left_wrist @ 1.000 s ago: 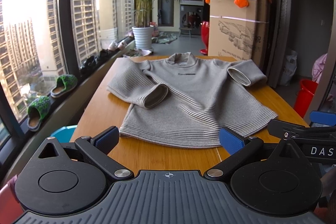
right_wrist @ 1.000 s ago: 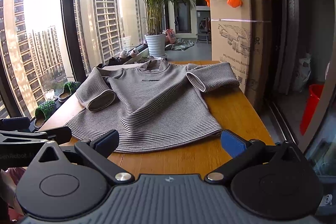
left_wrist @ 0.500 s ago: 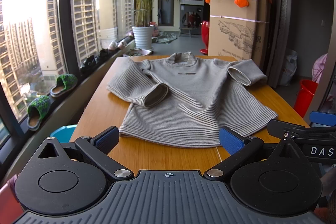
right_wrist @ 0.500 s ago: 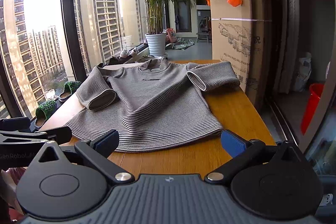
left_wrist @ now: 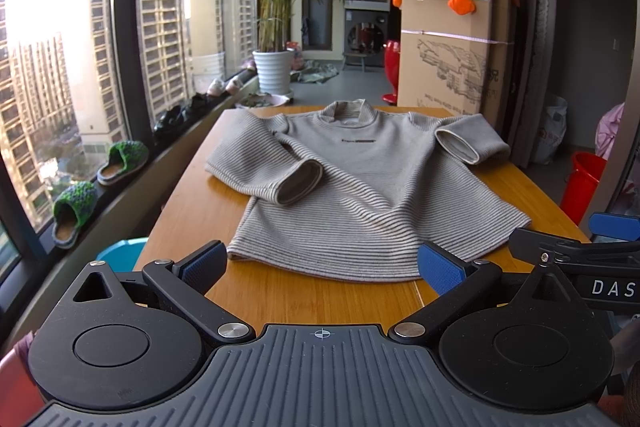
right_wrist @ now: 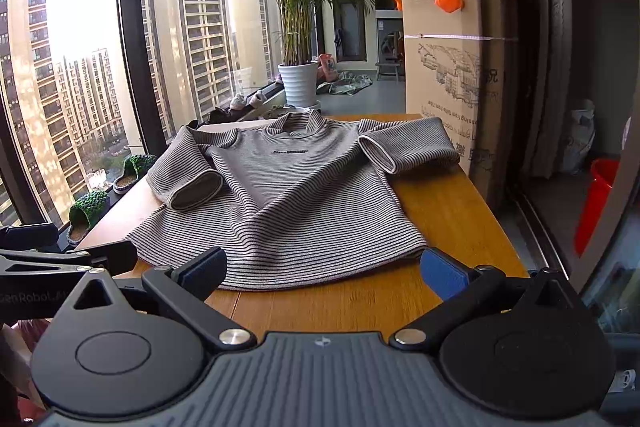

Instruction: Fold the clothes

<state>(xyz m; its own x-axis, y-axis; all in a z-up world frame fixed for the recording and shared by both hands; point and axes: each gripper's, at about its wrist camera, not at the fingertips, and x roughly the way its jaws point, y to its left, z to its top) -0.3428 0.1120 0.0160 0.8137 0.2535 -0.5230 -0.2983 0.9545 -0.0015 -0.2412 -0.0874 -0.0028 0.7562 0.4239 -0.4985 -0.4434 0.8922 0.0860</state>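
both the left gripper (left_wrist: 322,263) and the right gripper (right_wrist: 323,267) hover level at the near table (left_wrist: 192,211) edge, fingers wide apart, holding nothing. the sweater (left_wrist: 360,187) lies flat, collar pointing away, hem towards them.

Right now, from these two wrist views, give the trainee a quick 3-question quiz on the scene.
1. True or false: the left gripper is gripping the sweater.
2. Multiple choice: where does the sweater's neck point? A) toward the grippers B) away from the grippers, toward the cardboard box and potted plant C) toward the window
3. Fill in: the sweater lies on a wooden ____.

Key
1. False. Both the left gripper and the right gripper are open, short of the hem, holding nothing.
2. B
3. table
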